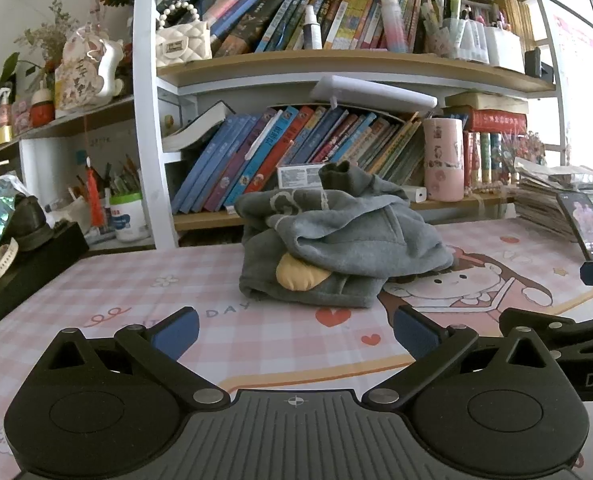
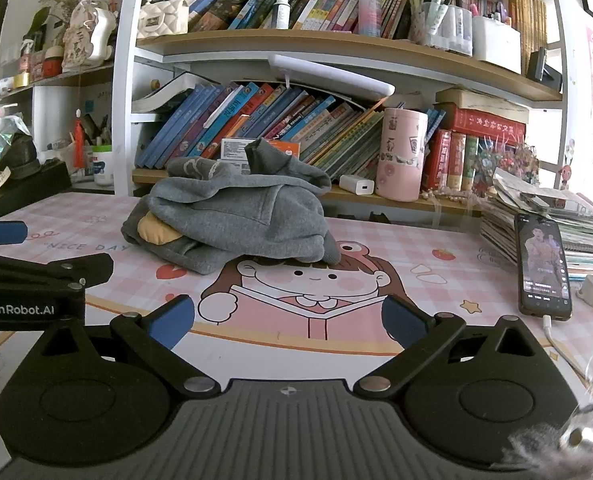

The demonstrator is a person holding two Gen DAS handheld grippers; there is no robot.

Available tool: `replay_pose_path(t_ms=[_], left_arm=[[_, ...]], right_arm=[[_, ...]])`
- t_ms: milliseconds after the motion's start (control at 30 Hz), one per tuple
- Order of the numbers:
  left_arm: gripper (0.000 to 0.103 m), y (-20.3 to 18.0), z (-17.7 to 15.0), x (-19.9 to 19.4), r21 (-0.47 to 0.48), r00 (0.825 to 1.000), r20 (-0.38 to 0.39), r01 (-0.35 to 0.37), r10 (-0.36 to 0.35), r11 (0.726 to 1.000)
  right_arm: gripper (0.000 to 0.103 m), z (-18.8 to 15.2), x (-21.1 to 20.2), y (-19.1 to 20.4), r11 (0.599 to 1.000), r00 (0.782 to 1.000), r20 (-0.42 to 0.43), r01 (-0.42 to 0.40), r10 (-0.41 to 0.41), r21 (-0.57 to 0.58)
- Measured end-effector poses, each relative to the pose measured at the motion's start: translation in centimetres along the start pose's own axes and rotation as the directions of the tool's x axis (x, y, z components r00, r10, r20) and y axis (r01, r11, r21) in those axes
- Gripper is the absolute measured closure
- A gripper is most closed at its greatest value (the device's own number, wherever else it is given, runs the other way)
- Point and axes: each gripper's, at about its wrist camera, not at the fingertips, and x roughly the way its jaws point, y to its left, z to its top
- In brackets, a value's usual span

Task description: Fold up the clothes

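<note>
A grey hooded sweatshirt (image 1: 344, 240) with a yellow patch lies in a crumpled heap on the pink checked desk mat (image 1: 136, 292). It also shows in the right wrist view (image 2: 236, 216), left of centre. My left gripper (image 1: 294, 330) is open and empty, low over the mat, a short way in front of the heap. My right gripper (image 2: 288, 320) is open and empty, to the right of the left one, over the cartoon girl print. Neither touches the garment.
A bookshelf (image 1: 336, 64) full of books stands behind the heap. A phone (image 2: 542, 264) on a cable lies at the right beside a stack of papers (image 2: 548, 216). A pink cup (image 2: 402, 152) stands on the low shelf. Black boxes (image 1: 24, 264) sit at the left.
</note>
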Motion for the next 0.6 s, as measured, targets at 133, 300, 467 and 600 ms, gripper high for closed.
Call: replay_pose_path(t_ms=[133,300,467,600], left_arm=[[0.0,-0.05,0.01,-0.07,0.003,1.0,0.004,0.001,-0.001,1.0],[0.0,0.14,-0.03,-0.06,-0.009,1.0,0.001,0.001,-0.001,1.0],[0.0,0.17,0.07,-0.02,-0.007,1.0,0.002,-0.001,0.001,1.0],[0.0,0.16,0.06,-0.06,-0.007,1.0,0.003,-0.001,0.001,1.0]], right_arm=[[0.002,0.0,-0.01,-0.01,1.0,1.0,0.0,0.0,0.0,-0.001],[0.002,-0.05,0.01,0.0,1.0,1.0,0.0,0.0,0.0,-0.001],[0.002,0.0,-0.01,0.02,1.0,1.0,-0.001,0.0,0.0,-0.002],[0.002,0.04,0.01,0.04,1.0,1.0,-0.001,0.0,0.0,-0.004]])
